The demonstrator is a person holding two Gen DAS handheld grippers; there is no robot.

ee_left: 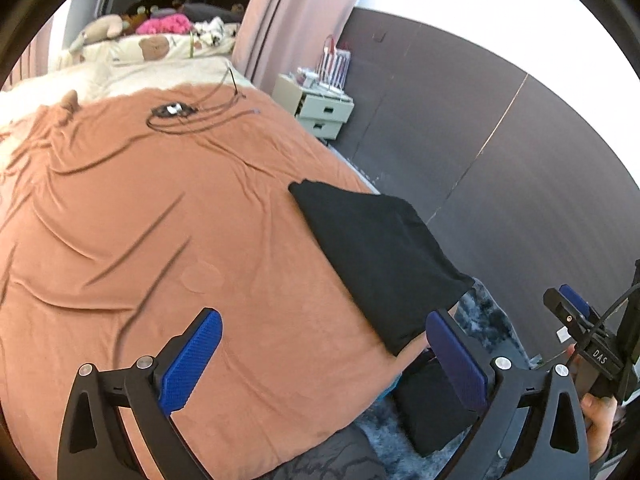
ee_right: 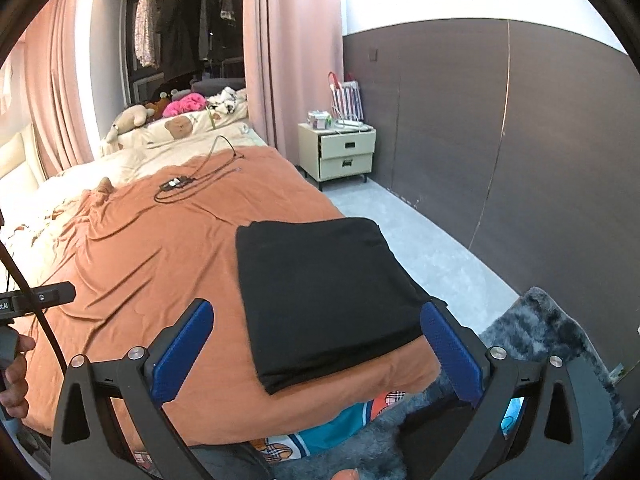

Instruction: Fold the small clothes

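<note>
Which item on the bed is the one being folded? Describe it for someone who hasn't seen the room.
Find the orange blanket covering the bed. At its near corner, on the side toward the nightstand, lies the black garment, a flat folded rectangle. The only other dark thing on the blanket is a thin cable tangle, farther up.

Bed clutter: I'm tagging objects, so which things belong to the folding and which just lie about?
Job:
black folded garment
orange sheet it lies on
left gripper, right gripper, jaws apart

Lying about:
cables
plush toys
nightstand
grey rug
</note>
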